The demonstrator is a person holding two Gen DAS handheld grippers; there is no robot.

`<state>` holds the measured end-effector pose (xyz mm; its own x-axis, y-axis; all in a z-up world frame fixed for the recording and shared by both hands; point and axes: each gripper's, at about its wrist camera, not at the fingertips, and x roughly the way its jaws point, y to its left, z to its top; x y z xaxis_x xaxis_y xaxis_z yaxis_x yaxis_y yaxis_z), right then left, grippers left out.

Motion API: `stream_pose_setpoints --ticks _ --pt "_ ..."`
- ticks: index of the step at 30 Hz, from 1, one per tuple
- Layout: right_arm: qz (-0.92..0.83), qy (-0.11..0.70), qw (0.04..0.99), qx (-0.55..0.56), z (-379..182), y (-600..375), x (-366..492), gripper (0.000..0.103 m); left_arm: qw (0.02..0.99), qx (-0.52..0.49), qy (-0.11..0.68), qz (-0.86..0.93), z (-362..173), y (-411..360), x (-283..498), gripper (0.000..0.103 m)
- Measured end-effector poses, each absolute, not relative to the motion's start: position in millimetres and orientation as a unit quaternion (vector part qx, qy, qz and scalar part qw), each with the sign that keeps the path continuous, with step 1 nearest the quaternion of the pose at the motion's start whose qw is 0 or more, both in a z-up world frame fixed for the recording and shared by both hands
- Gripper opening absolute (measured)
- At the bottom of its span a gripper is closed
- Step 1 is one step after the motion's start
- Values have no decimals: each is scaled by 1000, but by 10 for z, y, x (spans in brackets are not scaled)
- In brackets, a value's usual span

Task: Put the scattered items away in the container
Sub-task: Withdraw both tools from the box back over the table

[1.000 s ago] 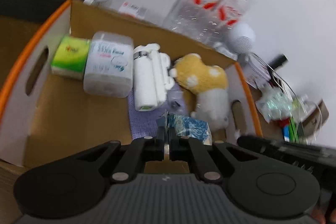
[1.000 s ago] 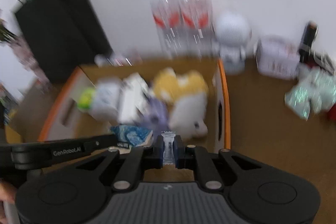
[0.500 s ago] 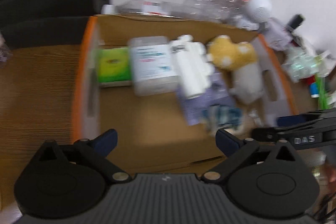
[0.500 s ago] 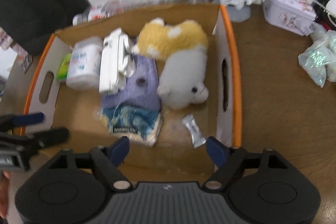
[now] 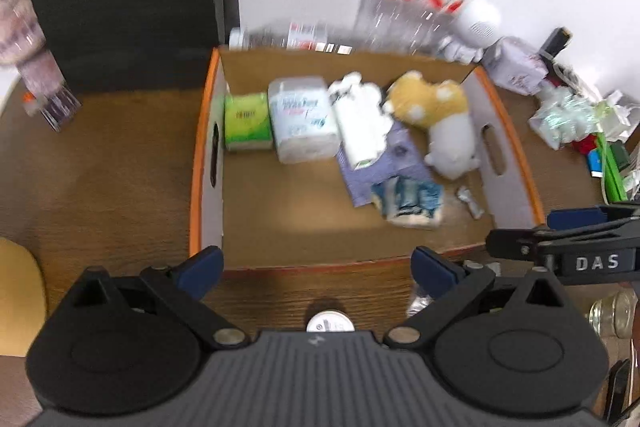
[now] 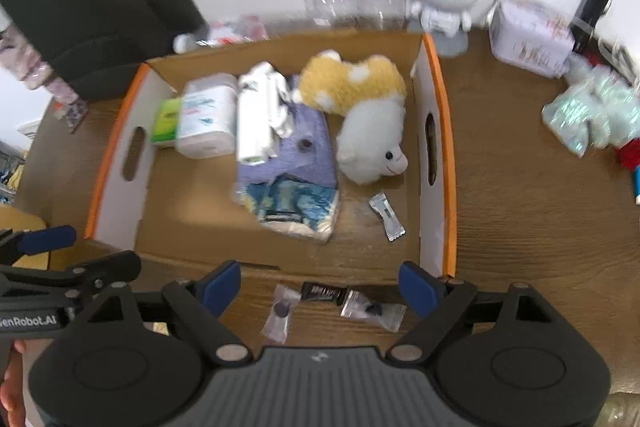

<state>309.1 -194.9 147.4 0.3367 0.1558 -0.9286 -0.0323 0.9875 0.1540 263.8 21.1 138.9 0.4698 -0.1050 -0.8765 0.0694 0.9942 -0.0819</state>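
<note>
Both the left gripper (image 5: 316, 263) and the right gripper (image 6: 320, 283) are spread, empty, jaws just opened. The silver sachet (image 6: 386, 217) lies released at five o'clock inside the box (image 6: 448, 155).

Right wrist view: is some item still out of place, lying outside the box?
Yes. Three small wrapped packets lie on the wooden table, just in front of the cardboard box's near wall, outside it. One similar silver sachet is already inside. The box's contents overlap loosely, but nothing looks spilled or damaged.
</note>
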Motion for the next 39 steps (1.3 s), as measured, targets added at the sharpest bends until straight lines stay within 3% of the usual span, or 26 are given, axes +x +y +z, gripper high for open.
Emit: stream_pose_setpoints --ticks 9,14,17,22,27,39 --pt "59 388 919 42 2121 -1858 2121 89 949 -2 314 -7 1830 61 1545 103" --pt "52 236 970 -2 1959 -1767 1278 102 975 -7 220 11 1434 97 761 103" --pt "76 172 982 -16 1526 -1777 712 103 979 -8 201 32 1039 144 254 103" --pt "99 218 971 2 822 -1848 136 103 970 18 242 14 459 167 -368 103" --pt "44 298 953 25 419 -1830 -10 103 954 -1 299 14 177 195 -385 103" --pt "51 343 938 -12 105 -1594 -13 103 940 11 339 22 -138 216 -322 103"
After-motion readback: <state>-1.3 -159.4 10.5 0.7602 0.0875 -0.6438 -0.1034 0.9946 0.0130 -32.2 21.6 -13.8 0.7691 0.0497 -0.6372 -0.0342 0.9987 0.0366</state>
